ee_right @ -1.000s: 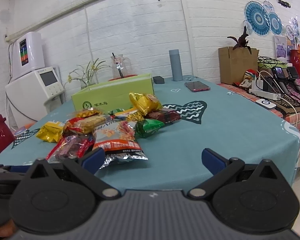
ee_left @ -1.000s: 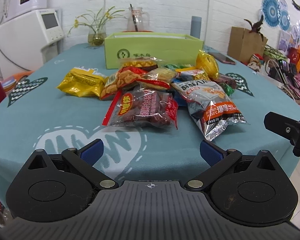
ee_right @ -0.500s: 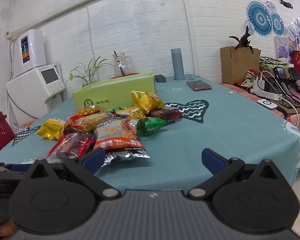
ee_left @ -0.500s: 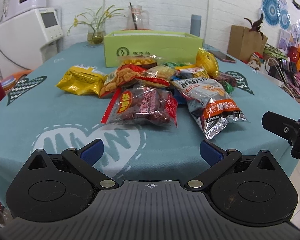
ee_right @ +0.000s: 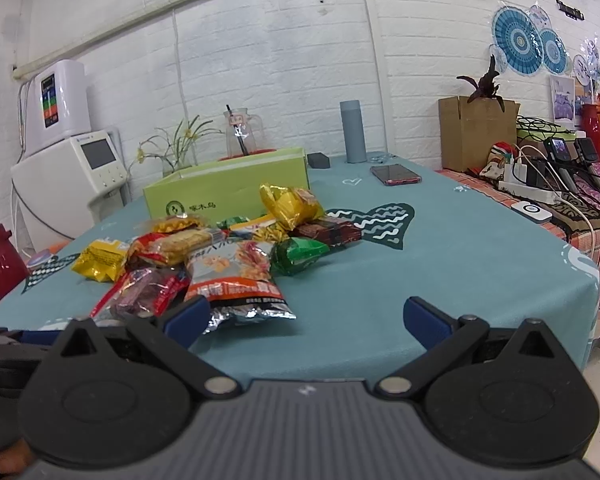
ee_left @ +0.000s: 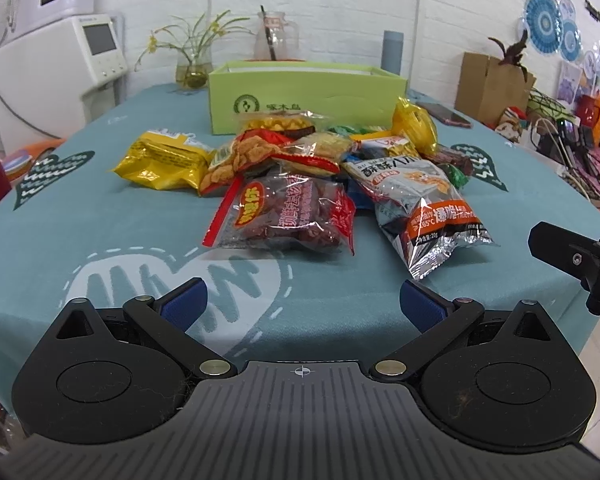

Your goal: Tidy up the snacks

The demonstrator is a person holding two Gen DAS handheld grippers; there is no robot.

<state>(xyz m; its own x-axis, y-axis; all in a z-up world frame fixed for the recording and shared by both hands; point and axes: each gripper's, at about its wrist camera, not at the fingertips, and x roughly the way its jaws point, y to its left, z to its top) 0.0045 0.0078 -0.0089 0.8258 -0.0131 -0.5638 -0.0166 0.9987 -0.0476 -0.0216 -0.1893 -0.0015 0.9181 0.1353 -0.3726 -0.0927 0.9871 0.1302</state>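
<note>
Left tongs [ee_left: 303, 300] nearer | red packet [ee_left: 286, 216] just ahead | spread, empty

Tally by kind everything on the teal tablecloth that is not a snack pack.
Green box: 1
Phone: 1
Grey flask: 1
Glass jug: 1
Vase of flowers: 1
Small black box: 1
Total: 6, leaving out the red base under the jug, which is mostly hidden.
</note>
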